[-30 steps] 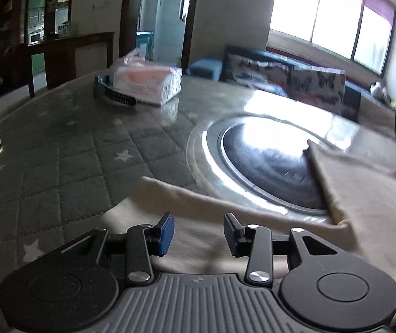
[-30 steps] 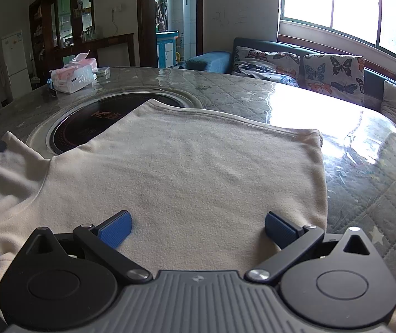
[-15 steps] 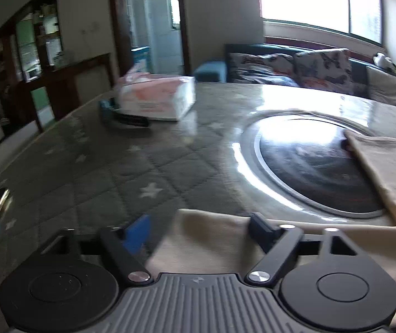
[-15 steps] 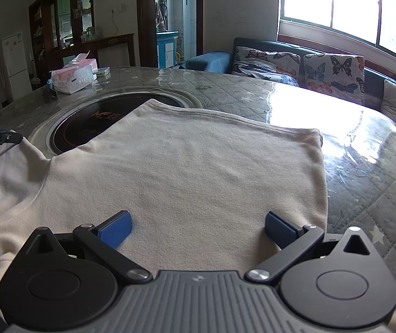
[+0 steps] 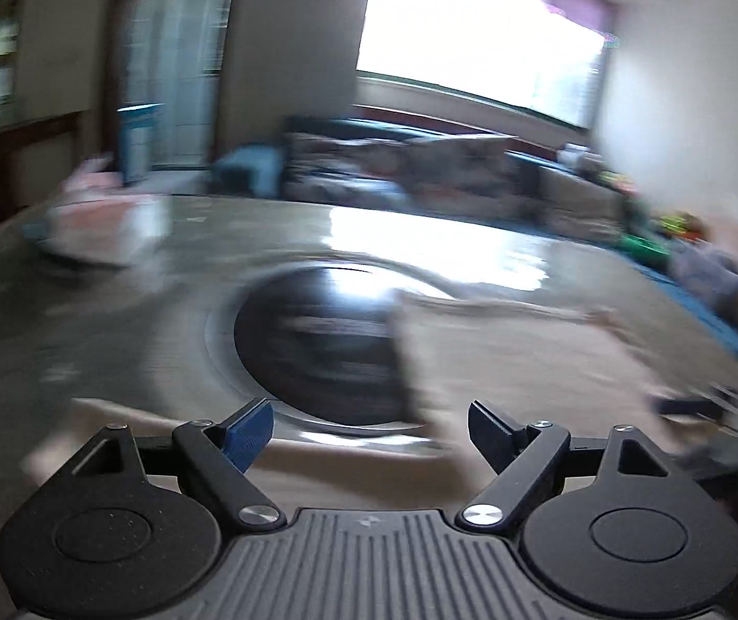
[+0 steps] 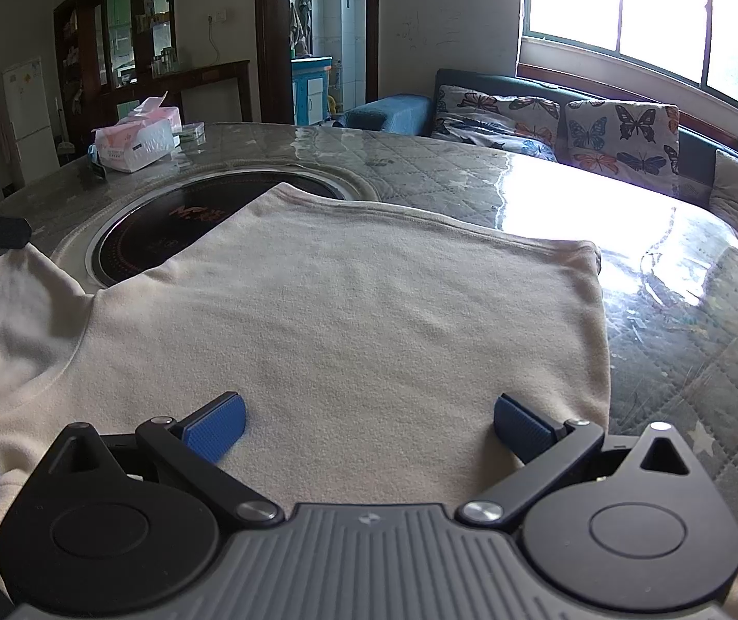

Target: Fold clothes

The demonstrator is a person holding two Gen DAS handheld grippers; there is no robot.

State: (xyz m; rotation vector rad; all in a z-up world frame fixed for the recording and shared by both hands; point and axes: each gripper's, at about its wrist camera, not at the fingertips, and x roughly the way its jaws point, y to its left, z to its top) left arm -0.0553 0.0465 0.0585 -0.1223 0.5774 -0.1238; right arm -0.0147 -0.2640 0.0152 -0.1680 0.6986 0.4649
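A quilted round table (image 6: 689,320) carries the cream shirt (image 6: 348,320), spread flat and overlapping the inset cooktop (image 6: 162,237) — tissue box (image 6: 134,142) beyond. Right gripper (image 6: 369,421) and left gripper (image 5: 369,426) — fingers apart, empty.

- A cream garment (image 6: 327,320), plain and unpatterned, covers part of a grey-green quilted table cover (image 6: 705,341) stitched in diamonds and dotted with pale stars.
- A black glass cooktop (image 6: 162,237) with faint reddish markings sits in a silver ring.
- Blue ribbed pads (image 6: 214,426) line the black fingers of the right gripper (image 6: 369,426).
- A pink-and-white tissue pack (image 6: 134,137) stands at the table's far edge.
- Pale cushions (image 6: 622,137) carry orange, blue and black butterflies on a dark teal sofa (image 6: 493,82).
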